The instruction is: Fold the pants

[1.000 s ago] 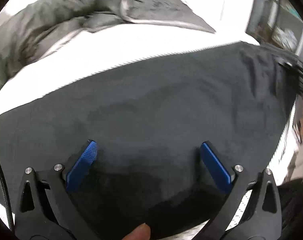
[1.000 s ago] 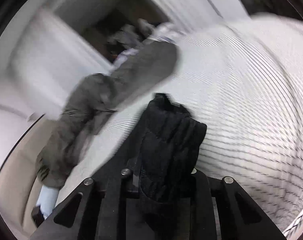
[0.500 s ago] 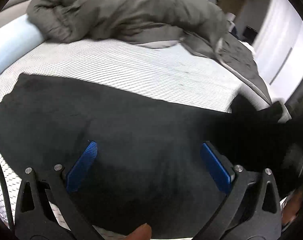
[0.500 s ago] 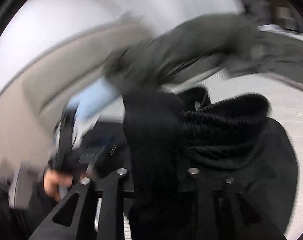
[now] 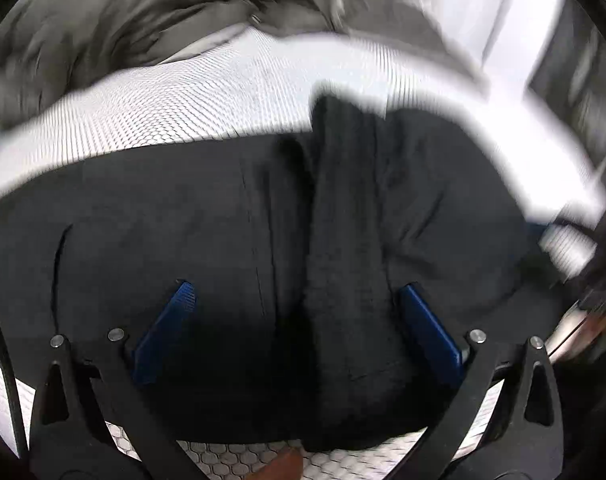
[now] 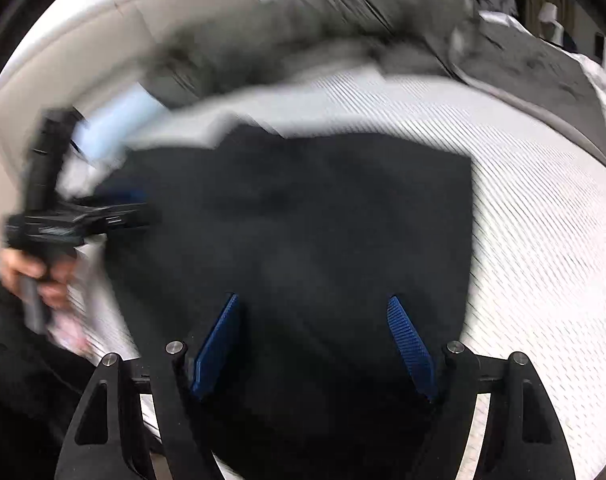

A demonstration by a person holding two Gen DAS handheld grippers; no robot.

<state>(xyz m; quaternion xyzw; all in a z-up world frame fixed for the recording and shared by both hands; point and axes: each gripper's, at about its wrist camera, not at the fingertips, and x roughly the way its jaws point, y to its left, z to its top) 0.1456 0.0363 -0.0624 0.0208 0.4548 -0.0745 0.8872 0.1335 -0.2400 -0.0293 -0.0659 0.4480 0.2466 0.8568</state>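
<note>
The black pants [image 5: 223, 232] lie folded on the white patterned bed cover [image 5: 191, 100], with an upper layer [image 5: 351, 240] folded over the right half. My left gripper [image 5: 295, 296] is open just above the pants, blue pads [image 5: 171, 320] spread wide, holding nothing. In the right wrist view the pants [image 6: 303, 220] form a compact dark block. My right gripper [image 6: 313, 308] is open over their near edge, empty. The left gripper also shows there [image 6: 75, 220], held by a hand at the left.
A grey jacket [image 5: 143, 20] lies bunched along the far side of the bed, also in the right wrist view [image 6: 303, 24]. A light blue pillow [image 6: 115, 120] sits at the back left. White bed cover [image 6: 543, 240] extends to the right.
My right gripper has let go of the pants end it carried; that end now lies folded over the rest. The gripper stands open above it. My left gripper stayed open.
</note>
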